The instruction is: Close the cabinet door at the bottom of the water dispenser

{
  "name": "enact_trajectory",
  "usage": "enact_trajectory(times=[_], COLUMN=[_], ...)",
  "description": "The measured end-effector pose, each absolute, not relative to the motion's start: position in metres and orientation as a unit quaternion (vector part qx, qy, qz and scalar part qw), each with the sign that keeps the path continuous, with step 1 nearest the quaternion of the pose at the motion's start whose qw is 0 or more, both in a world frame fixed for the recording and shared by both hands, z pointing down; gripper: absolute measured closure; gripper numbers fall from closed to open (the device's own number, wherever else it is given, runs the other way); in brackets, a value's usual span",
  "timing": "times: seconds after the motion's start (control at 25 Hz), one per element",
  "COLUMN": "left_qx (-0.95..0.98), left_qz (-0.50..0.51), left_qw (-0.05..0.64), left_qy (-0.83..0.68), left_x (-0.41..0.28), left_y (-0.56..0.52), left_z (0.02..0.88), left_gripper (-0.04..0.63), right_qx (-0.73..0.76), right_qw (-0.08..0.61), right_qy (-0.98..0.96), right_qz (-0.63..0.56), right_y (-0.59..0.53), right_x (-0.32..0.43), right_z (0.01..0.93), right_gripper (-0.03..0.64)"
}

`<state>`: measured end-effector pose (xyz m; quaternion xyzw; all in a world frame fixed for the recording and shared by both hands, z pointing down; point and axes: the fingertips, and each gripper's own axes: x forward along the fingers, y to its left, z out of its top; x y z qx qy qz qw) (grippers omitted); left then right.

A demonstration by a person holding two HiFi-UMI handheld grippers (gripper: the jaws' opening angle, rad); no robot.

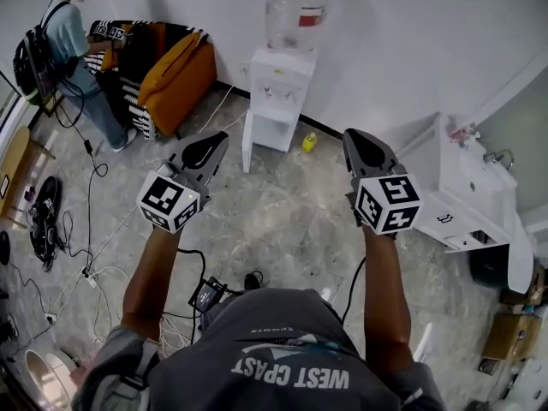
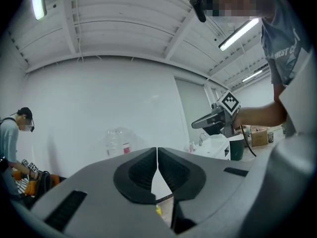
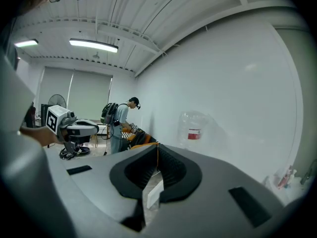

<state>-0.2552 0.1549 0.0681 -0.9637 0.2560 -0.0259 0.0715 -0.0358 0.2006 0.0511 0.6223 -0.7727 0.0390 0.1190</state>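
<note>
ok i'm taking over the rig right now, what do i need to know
Left gripper: jaws shut, empty, held over the floor well short of the dispenser.
Right gripper: jaws shut, empty, level with the left.
White water dispenser with a clear bottle on top: stands against the wall ahead.
Its white bottom cabinet door: swung open to the left.
Done: nothing, door untouched.
Left: move in and push the door shut.
</note>
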Motion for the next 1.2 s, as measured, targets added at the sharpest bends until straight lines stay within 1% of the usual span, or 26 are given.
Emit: enact_trajectory(times=[0.28, 0.64, 0.96, 1.2], left_qx=[-0.957, -0.934, -0.908, -0.895], left_qz=[-0.007, -0.033, -0.066, -0.079], left_qw=[0.064, 0.051, 0.031, 0.017], left_qy=[0.283, 0.351, 0.412, 0.44], left_x=[-0.278, -0.306, -0.29, -0.247], left_y=[0.132, 0.09, 0.012, -0.049], left_z=[0.068, 0.087, 0.106, 0.118], left_gripper=[0.572, 0.572, 0.572, 0.572], right_qx=[0.611, 0.561, 0.517, 0.491], right_qw=[0.136, 0.13, 0.115, 0.111], right_qy=[-0.779, -0.816, -0.846, -0.861], right_qz=[0.034, 0.047, 0.064, 0.075], right_y=[0.171, 0.085, -0.033, -0.106], right_x=[-0.047, -0.058, -0.03, 0.009], right_z=[0.054, 0.078, 0.101, 0.12], right_gripper=[0.588, 0.588, 0.588, 0.588])
